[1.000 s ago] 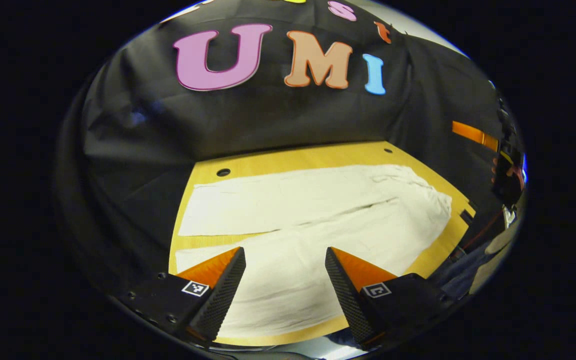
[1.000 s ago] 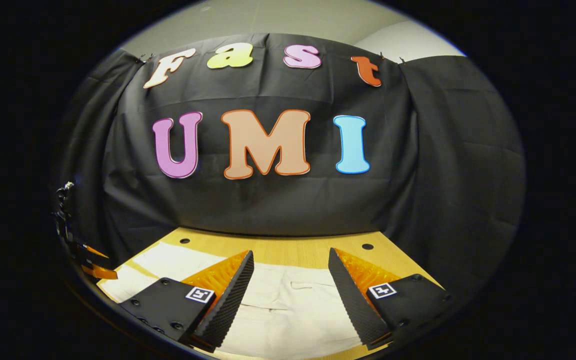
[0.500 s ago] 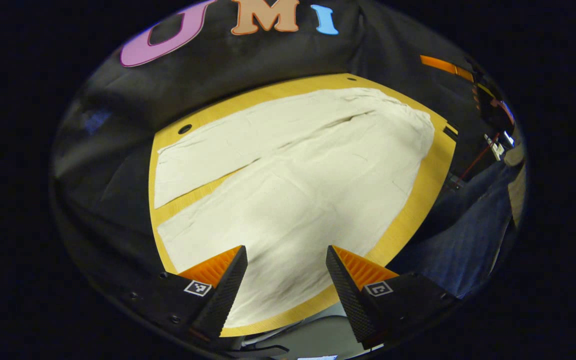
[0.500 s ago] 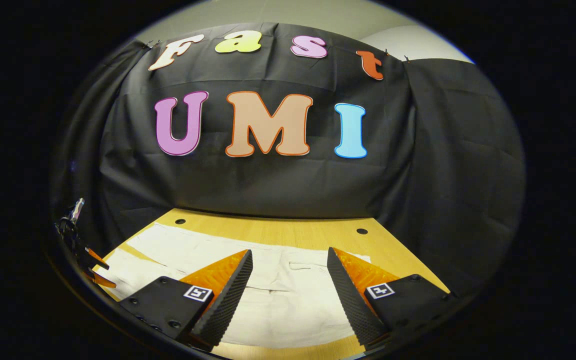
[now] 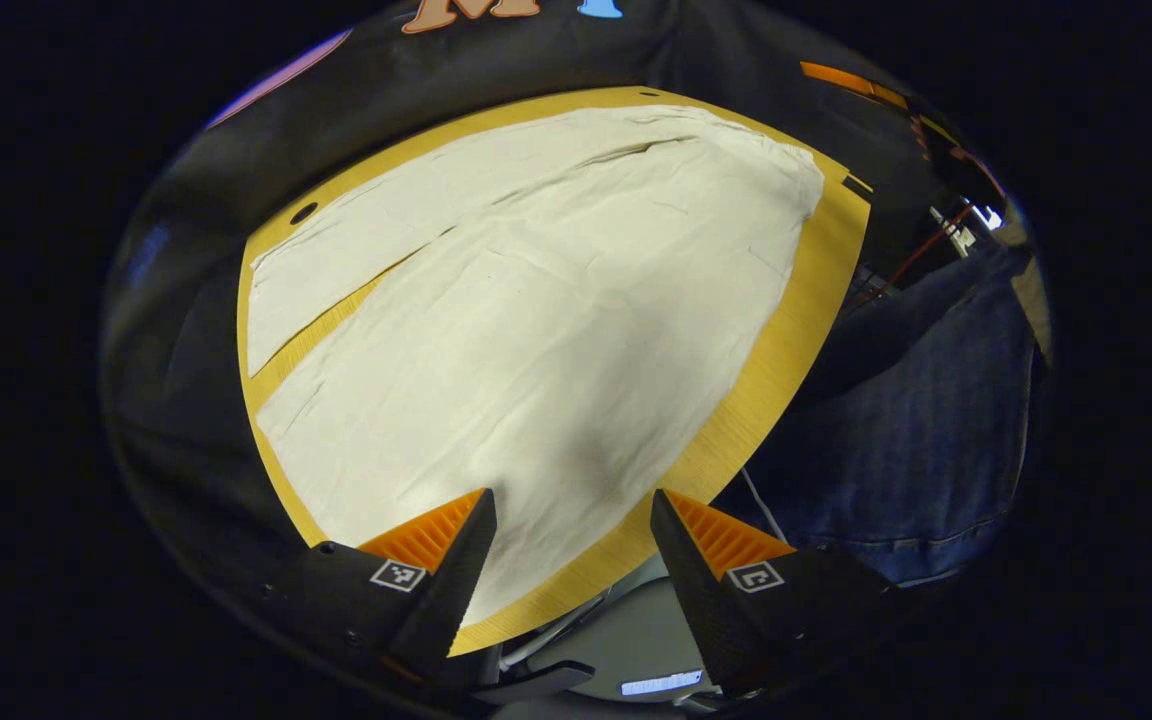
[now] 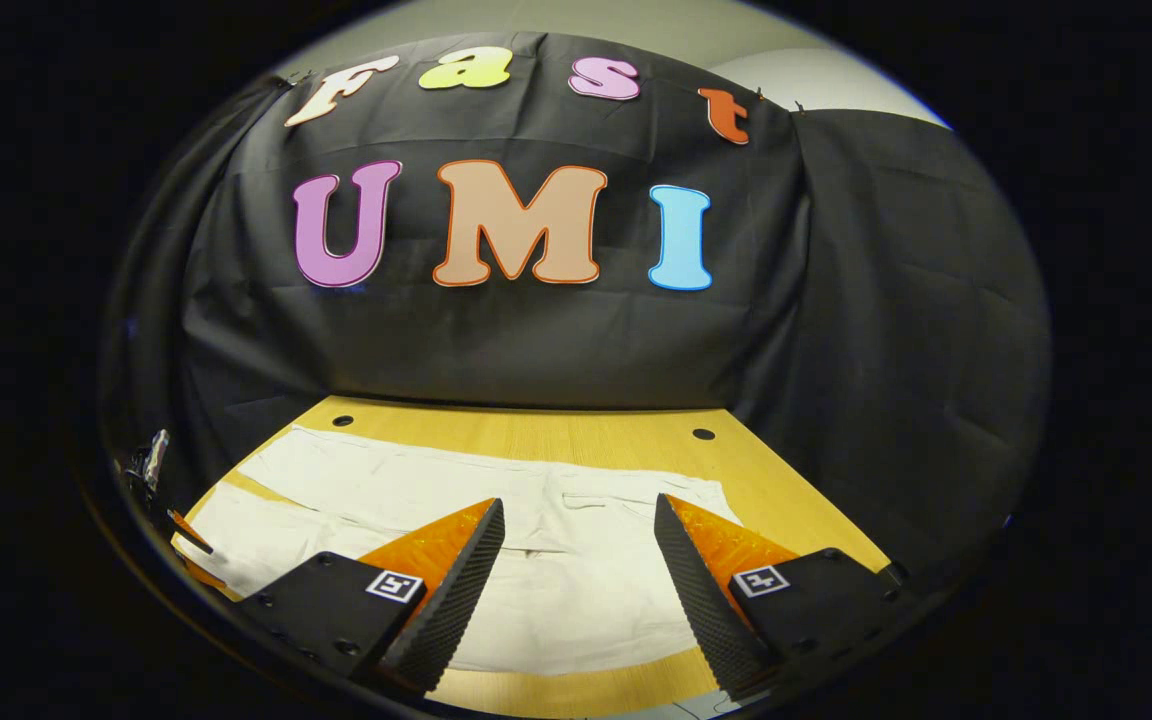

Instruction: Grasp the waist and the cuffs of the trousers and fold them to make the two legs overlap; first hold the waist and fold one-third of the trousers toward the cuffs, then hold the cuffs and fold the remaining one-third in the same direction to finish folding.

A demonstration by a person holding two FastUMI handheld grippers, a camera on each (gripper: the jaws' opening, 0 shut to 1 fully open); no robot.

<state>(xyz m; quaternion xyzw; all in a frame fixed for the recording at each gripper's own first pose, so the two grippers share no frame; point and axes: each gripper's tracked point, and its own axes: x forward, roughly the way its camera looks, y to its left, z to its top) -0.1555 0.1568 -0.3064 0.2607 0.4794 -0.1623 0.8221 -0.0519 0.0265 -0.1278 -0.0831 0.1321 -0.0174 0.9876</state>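
Trousers (image 5: 536,300), cream-coloured, lie flat across the centre of a yellow wooden table (image 5: 786,340), legs splayed toward the upper left. Left gripper (image 5: 573,520) hovers at bottom centre, fingers apart, holding nothing. Right gripper (image 6: 579,525), bottom centre, fingers also apart, above the trousers' waist (image 6: 636,490).

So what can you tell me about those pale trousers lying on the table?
The trousers are cream-white, of a thin woven-looking cloth with light creases. They lie flat and unfolded on the yellow wooden table, covering most of it. The two legs lie apart, with a narrow wedge of table showing between them. In the right gripper view the waist end shows a seam and a pocket line. Both grippers hang open above them; nothing touches the cloth.
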